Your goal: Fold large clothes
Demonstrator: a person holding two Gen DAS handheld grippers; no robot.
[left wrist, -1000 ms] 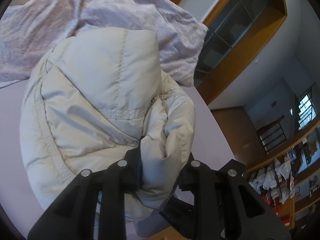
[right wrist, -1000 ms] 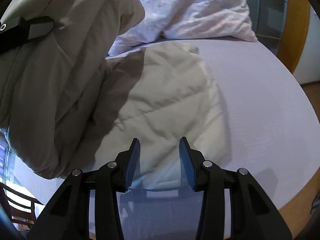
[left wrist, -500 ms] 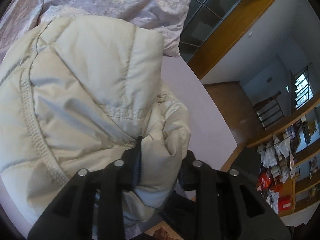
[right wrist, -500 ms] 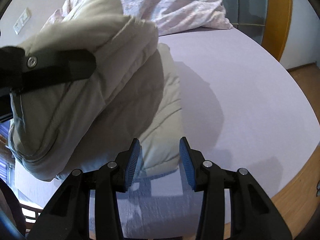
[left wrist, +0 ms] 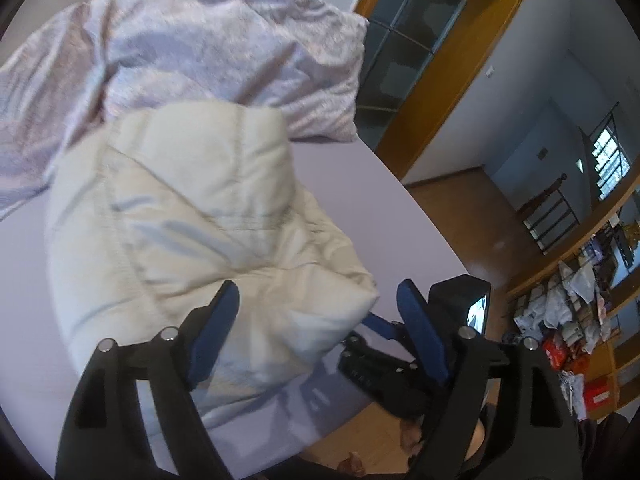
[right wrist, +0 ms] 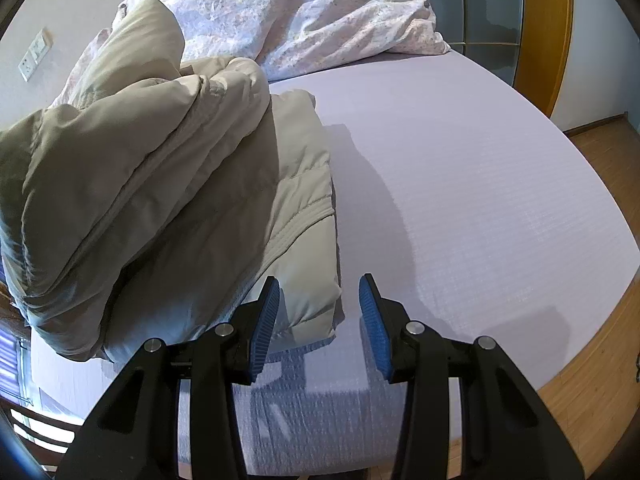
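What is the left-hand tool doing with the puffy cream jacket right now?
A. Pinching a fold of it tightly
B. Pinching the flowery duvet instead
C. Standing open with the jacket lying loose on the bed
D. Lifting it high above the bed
C: the left gripper has its blue fingers spread wide apart, and the jacket rests folded on the bed without being clamped.

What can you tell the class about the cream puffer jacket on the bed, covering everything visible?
The puffer jacket is cream, quilted and puffy, with stitched seams and a ribbed band. It lies folded over itself in a thick bundle on the lilac bed sheet, in front of a crumpled patterned duvet. Neither open hand-held gripper grips it.
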